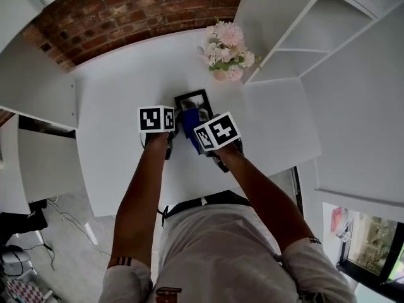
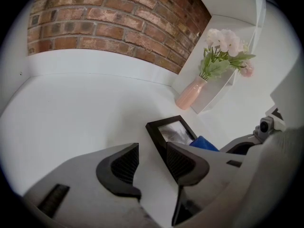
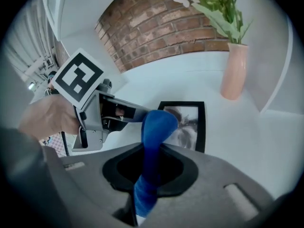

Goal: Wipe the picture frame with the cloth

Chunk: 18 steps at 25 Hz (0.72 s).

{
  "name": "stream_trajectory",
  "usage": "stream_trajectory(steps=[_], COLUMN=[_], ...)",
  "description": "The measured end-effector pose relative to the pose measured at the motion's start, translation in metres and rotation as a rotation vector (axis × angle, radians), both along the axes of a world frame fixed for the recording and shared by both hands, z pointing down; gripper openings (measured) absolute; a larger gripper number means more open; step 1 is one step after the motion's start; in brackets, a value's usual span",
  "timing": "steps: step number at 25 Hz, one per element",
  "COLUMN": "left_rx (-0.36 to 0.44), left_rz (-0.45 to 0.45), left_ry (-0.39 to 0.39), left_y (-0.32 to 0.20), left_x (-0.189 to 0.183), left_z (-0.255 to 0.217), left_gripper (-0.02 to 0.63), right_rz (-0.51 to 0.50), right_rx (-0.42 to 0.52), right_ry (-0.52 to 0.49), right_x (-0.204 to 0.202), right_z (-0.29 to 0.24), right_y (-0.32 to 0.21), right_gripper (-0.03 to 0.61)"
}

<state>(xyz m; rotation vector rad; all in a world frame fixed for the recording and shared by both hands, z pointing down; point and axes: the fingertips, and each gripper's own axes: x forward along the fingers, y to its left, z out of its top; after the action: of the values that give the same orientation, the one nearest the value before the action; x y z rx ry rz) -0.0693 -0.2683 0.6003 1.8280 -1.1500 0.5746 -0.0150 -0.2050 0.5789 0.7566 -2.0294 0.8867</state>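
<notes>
A small black picture frame (image 1: 192,99) lies flat on the white table (image 1: 120,93), with a greyish photo under its glass (image 3: 187,125). My right gripper (image 3: 149,170) is shut on a blue cloth (image 3: 155,129), which bulges out over the near left part of the frame. The left gripper (image 2: 152,160) is open with only bare table between its fingers. Its right finger (image 2: 183,161) sits at the frame's near left edge (image 2: 156,139). In the right gripper view the left gripper (image 3: 102,118) reaches in from the left, and the cloth hides its fingertips.
A pink vase of pale flowers (image 1: 226,52) stands just behind the frame, against a white shelf unit (image 1: 303,36). A brick wall (image 1: 132,11) runs along the table's far edge. The table's front edge (image 1: 189,197) is close to the person's body.
</notes>
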Motion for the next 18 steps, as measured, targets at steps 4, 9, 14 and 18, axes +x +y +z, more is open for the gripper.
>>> stream_trajectory(steps=[4, 9, 14, 18], left_rx=[0.001, 0.002, 0.002, 0.006], left_rz=[0.008, 0.014, 0.013, 0.001], left_ry=[-0.002, -0.008, -0.009, -0.008], left_y=[-0.001, 0.000, 0.000, 0.000], left_x=[0.000, -0.001, 0.000, 0.000], left_z=[-0.001, 0.000, 0.001, 0.000], left_gripper=[0.178, 0.178, 0.178, 0.178], right_rz=[0.017, 0.065, 0.098, 0.105], right_rx=[0.026, 0.040, 0.047, 0.053], right_ry=[0.037, 0.068, 0.075, 0.074], right_x=[0.021, 0.055, 0.077, 0.082], right_z=[-0.001, -0.002, -0.004, -0.005], right_y=[-0.009, -0.019, -0.023, -0.023], right_gripper=[0.058, 0.058, 0.058, 0.058])
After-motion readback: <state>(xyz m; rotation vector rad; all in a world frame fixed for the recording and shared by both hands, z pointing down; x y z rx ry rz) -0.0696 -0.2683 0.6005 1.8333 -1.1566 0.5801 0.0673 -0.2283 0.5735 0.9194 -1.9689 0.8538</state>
